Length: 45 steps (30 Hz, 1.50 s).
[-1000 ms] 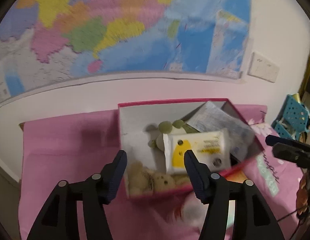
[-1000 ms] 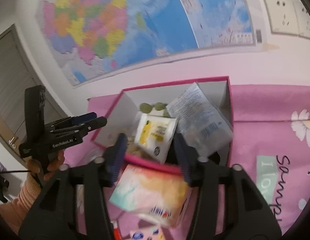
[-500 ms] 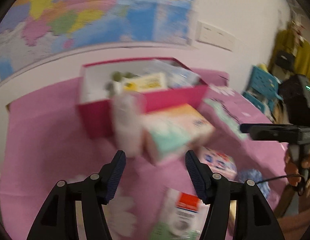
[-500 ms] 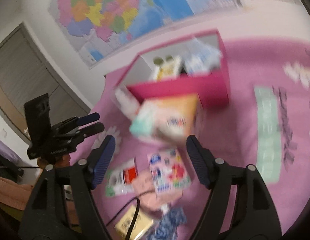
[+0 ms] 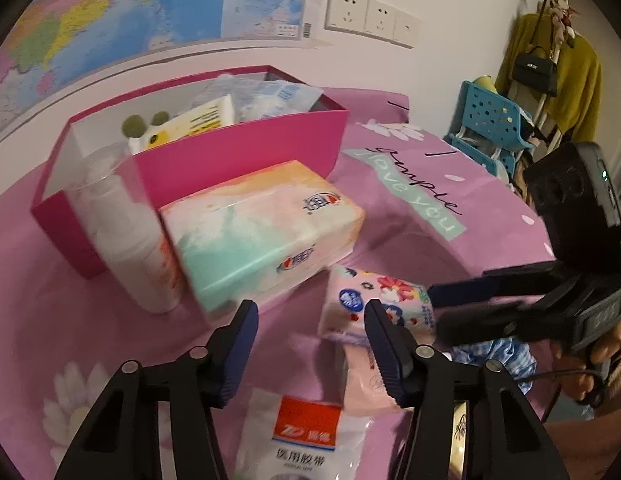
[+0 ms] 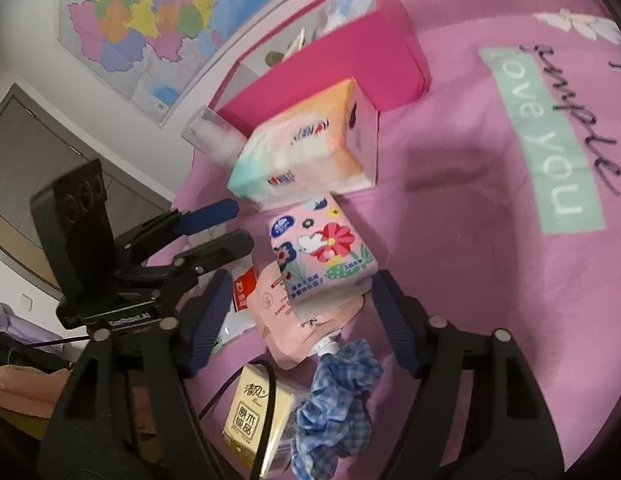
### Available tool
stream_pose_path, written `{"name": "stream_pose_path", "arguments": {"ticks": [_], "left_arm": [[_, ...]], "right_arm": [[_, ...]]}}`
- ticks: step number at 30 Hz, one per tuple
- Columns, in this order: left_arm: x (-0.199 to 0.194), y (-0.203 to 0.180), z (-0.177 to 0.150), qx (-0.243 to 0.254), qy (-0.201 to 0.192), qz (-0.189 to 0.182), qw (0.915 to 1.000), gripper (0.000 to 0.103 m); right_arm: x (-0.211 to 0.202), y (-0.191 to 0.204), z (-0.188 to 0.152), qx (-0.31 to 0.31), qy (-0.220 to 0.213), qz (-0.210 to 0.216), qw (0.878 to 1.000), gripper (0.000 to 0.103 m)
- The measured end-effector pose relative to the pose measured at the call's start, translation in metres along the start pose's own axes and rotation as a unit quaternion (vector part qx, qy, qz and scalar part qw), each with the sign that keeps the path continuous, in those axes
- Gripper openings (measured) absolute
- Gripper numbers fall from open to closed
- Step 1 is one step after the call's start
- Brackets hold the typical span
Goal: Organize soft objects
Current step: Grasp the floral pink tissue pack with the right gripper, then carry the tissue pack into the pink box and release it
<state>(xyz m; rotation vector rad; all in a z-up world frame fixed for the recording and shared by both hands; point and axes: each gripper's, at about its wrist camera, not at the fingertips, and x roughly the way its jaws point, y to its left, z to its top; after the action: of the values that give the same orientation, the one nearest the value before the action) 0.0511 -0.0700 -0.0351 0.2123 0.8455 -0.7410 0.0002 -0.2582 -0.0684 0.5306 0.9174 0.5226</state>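
While both tongs hang over the pink bedsheet, neither grips anything. The left tongs stand wide apart with bare sheet between them; the floral tissue pack lies just beyond the right finger, and whether that finger touches it cannot be told. Directly below the left tongs lies a white medical tape packet with a red label. Ahead of them sits the large pastel tissue pack, leaning against the front wall of the pink box, with a clear plastic bottle just left of it.

The right tongs are spread wide too, straddling the near end of the floral tissue pack and the pale pink pouch under it without clamping either. Just beneath these tongs lie a blue checked scrunchie and a small yellow tissue packet crossed by a black cable. The left tongs appear beside them, to their left, released
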Motion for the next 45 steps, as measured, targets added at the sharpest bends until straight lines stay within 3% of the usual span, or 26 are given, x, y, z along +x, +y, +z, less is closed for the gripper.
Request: {"name": "stream_pose_path", "arguments": {"ticks": [4,9,10,14,22,30,36,45], "left_arm": [[0.009,-0.006,0.002,0.012,0.013,-0.015,0.9997,0.049],[0.017,-0.015,0.003,0.022,0.027,-0.038,0.9987,0.041],[0.016,-0.019,0.002,0.028,0.024,-0.031,0.9988,0.04],[0.014,-0.02,0.002,0.022,0.024,-0.034,0.9989,0.04],[-0.018,-0.019,0.014,0.013,-0.019,-0.027,0.9994,0.04],[-0.047,-0.011,0.045,0.017,-0.07,0.002,0.9974,0.04],[-0.059,0.01,0.084,0.023,-0.099,0.049,0.9936,0.04],[-0.042,0.059,0.129,-0.008,-0.091,0.092,0.9915,0.04]], "right_arm": [[0.008,-0.002,-0.003,0.0,0.006,-0.009,1.0,0.055],[0.012,-0.001,-0.001,-0.009,-0.003,-0.023,1.0,0.051],[0.013,-0.001,0.0,-0.01,-0.003,-0.024,1.0,0.046],[0.013,0.001,0.001,-0.028,-0.007,-0.033,0.999,0.043],[-0.003,0.027,0.014,-0.082,-0.032,-0.047,0.995,0.04],[-0.019,0.055,0.044,-0.132,-0.065,-0.037,0.988,0.04],[-0.016,0.075,0.086,-0.165,-0.087,-0.035,0.982,0.038],[0.015,0.084,0.155,-0.182,-0.098,-0.021,0.978,0.037]]}}
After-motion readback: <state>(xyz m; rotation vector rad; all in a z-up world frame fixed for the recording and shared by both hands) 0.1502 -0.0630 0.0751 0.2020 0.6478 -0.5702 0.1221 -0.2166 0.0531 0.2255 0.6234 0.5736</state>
